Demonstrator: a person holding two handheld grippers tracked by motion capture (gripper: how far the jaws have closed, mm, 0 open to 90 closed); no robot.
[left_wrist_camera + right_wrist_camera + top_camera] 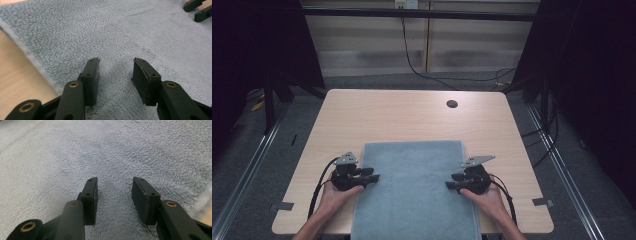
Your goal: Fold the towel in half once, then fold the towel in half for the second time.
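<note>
- Table [362, 107]: light wood, with a round hole [452, 104] near its far right corner
- Left hand [333, 196]: comes in from the near edge and holds the left gripper [373, 178] at the towel's left edge, jaws pointing inward toward the right
- Left gripper, own view [115, 72]: jaws spread, nothing pinched between them — bare towel [105, 37] shows in the gap, and the towel's hem runs along the table at the left
- Towel [412, 190]: grey-blue, spread flat on the near half of the table, centred between the two grippers; its near end reaches the table's front edge
- Right gripper [451, 184]: at the towel's right edge, jaws pointing inward toward the left, held by the right hand [486, 197]
- Right gripper, own view [114, 192]: jaws spread over the towel [100, 152] — no cloth gripped; whether the tips touch the pile cannot be told
</note>
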